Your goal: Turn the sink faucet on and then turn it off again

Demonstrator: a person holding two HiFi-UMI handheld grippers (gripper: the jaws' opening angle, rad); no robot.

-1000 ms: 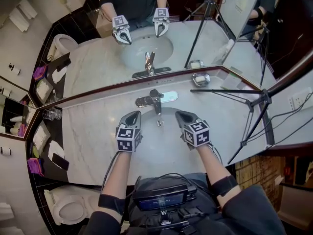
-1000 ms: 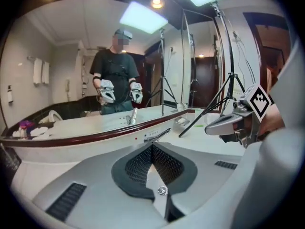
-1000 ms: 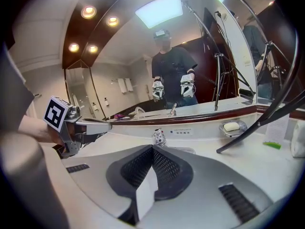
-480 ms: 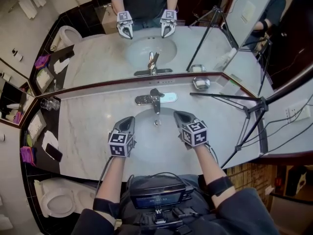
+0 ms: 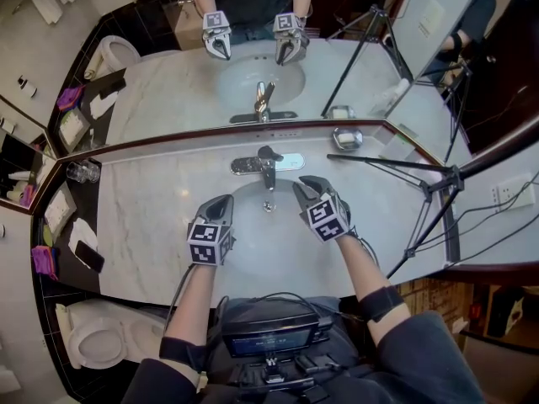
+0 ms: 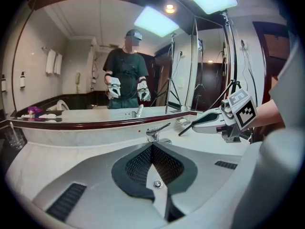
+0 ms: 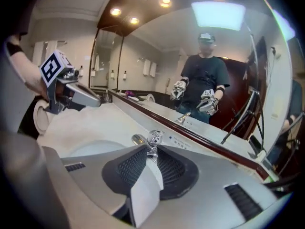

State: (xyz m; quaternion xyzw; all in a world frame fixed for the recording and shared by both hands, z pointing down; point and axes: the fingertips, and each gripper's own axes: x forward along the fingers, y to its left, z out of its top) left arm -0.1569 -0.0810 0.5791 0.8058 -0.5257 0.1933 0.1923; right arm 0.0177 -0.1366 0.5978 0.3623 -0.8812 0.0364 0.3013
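Hovering over basin [image 5: 263, 236] | left gripper [image 5: 224, 200] pressed together | right gripper [image 5: 300, 184] just parting, empty, near faucet [image 5: 268, 167]

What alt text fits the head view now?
Seen from above, a person holds two grippers over a white sink basin, one each side of a chrome faucet, neither touching it. The left gripper is shut; on the right gripper the jaws have just been opening, nothing between them. A mirror behind the marble counter reflects them.

A pale marble counter [image 5: 143, 217] runs under a wide wall mirror [image 5: 168, 91], with a white toilet [image 5: 94, 343] to its left.
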